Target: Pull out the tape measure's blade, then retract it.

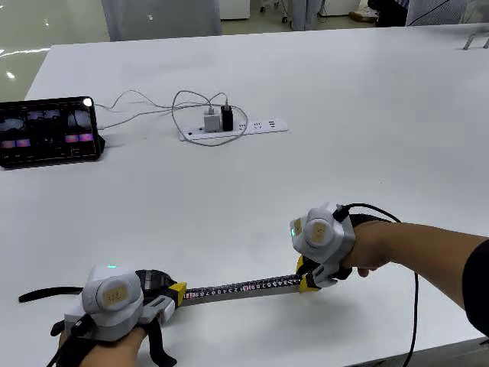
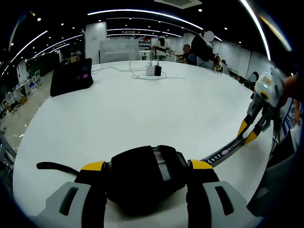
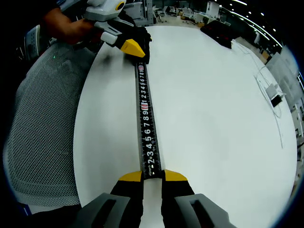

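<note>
Left tongs [image 2: 145,166]: clamped around the black tape measure case [image 2: 142,183], with a yellow tip on each side of it.
Right tongs [image 3: 146,176]: pinched narrow on the free end of the blade [image 3: 145,114].
Tape's place: the case sat at the front left of the white tabletop [image 1: 344,115], and the blade was drawn out rightward, low over the surface.
Key relation: the blade's long axis ran straight from one pair of tongs to the other. Retracting it would probably mean bringing the right tongs back along that line toward the case.
Right gripper view: showed the printed numerals and the blade's full run.
Left gripper view: showed the grip on the case and a loose black strap [image 2: 57,166].
Head view: showed the power strip [image 1: 256,126] and the tablet [image 1: 47,131], both well apart from the work.
</note>
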{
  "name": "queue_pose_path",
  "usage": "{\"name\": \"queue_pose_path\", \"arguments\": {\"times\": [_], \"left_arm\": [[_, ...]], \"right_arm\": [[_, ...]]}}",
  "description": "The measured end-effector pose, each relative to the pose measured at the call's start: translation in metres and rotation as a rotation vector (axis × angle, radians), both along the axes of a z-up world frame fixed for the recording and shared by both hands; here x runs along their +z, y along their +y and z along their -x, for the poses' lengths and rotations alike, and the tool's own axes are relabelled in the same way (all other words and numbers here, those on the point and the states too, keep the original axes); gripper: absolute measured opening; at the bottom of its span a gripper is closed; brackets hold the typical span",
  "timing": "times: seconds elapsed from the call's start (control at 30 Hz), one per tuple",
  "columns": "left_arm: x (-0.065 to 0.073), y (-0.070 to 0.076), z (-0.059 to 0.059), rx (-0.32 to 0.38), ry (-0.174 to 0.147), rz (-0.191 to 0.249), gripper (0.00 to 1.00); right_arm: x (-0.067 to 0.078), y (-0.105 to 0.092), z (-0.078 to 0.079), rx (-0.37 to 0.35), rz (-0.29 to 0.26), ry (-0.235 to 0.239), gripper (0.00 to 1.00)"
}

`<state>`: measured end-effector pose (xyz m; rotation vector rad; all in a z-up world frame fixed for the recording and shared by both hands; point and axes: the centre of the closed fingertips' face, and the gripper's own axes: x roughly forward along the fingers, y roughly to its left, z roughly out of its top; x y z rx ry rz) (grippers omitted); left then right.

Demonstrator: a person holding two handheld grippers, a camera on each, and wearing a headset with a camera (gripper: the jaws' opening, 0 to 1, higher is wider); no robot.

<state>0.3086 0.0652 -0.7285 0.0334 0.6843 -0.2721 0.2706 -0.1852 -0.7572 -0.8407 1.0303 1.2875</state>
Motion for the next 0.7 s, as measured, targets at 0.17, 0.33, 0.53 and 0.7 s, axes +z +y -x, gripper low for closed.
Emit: {"name": "queue_pose_path", "arguments": {"times": [0.17,0.33,0.53,0.7], "left_arm": [[-0.0001,0.0001,-0.0001,0.001,-0.001,0.001,0.64],[-0.0003,-0.0001,-0.0001,0.000,0.000,0.001,0.64],[-0.0005,-0.0002,-0.0002,0.000,0.002,0.001,0.64],[-0.0010,-0.0002,-0.0011,0.000,0.002,0.002,0.64]], "right_arm": [[-0.0002,0.0013,0.0002,0.001,0.003,0.000,0.10],[-0.0001,0.0023,0.0002,0.000,0.006,0.002,0.10],[0.0000,0.0040,0.0008,-0.005,0.007,-0.007,0.10],[-0.0001,0.0054,0.0008,-0.012,0.001,-0.002,0.10]]}}
